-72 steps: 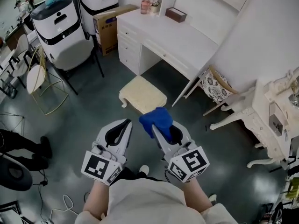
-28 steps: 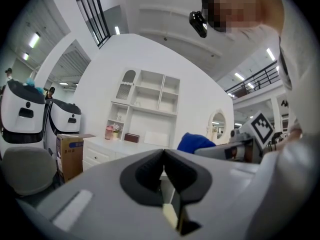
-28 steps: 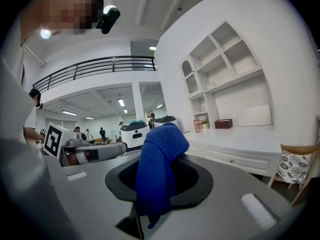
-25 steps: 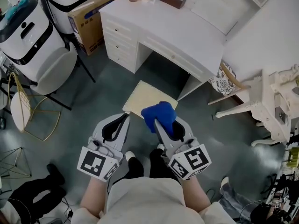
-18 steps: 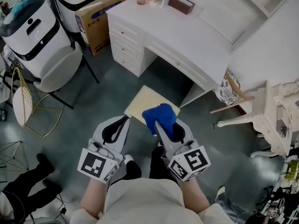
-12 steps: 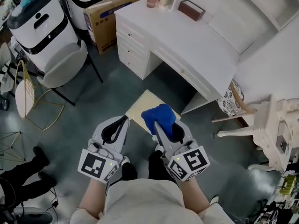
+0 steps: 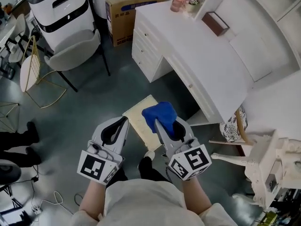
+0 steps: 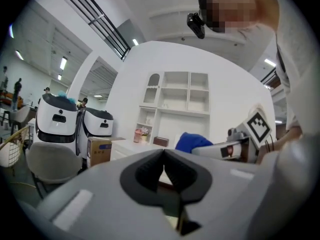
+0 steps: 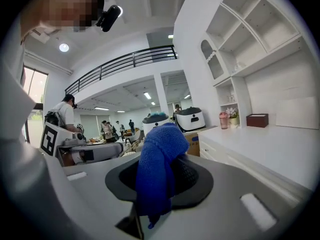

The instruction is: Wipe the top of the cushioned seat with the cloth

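Note:
A pale yellow cushioned seat (image 7: 139, 118) stands on the floor below my hands, partly hidden by the right gripper. My right gripper (image 7: 158, 122) is shut on a blue cloth (image 7: 159, 114), which bunches up over its tip and hangs above the seat's right part. In the right gripper view the blue cloth (image 9: 159, 171) is pinched between the jaws and droops down. My left gripper (image 7: 124, 121) is shut with nothing in it, held just left of the seat's near corner. The left gripper view shows its jaws meeting (image 8: 163, 156), with the blue cloth (image 8: 191, 141) to the right.
A long white desk (image 7: 207, 60) with drawers runs along the right, close behind the seat. A cardboard box (image 7: 127, 8) and two white machines (image 7: 59, 11) stand at the back left. A grey chair (image 7: 70, 55) and a gold wire chair (image 7: 30, 72) are at left. A white ornate table (image 7: 277, 164) is at right.
The view has turned and moved closer: the seat now lies directly under the grippers, and the desk has swung to the right. Both grippers kept their pose, the cloth still held.

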Tool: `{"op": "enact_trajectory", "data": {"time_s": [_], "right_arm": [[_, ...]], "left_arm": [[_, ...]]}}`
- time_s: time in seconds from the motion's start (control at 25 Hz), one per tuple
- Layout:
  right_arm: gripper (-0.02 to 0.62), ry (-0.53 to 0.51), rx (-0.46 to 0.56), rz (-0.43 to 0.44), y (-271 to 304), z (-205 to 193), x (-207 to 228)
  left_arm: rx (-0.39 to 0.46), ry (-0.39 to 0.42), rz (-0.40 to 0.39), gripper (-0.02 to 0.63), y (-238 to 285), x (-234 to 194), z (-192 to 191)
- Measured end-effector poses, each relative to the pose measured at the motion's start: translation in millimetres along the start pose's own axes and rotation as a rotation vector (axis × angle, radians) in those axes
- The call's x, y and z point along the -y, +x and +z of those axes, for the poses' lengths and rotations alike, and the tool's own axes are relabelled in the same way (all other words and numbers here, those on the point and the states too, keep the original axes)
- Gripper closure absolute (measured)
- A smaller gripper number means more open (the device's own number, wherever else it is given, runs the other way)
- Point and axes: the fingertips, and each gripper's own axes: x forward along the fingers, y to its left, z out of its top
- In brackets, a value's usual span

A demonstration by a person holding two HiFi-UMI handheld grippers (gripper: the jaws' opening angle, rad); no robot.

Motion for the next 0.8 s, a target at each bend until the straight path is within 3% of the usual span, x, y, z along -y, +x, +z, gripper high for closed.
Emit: {"op": "enact_trajectory", "data": {"time_s": [0.52, 0.8], "right_arm": [[0.479, -0.041, -0.099, 0.229, 45, -29, 25], [0.479, -0.022, -0.171, 0.287, 82, -66, 21]], "left_arm": [[0.016, -0.037, 0.280, 0.606, 2, -9, -22], [0.004, -0.053, 0.361, 0.606, -9, -32, -45]]}}
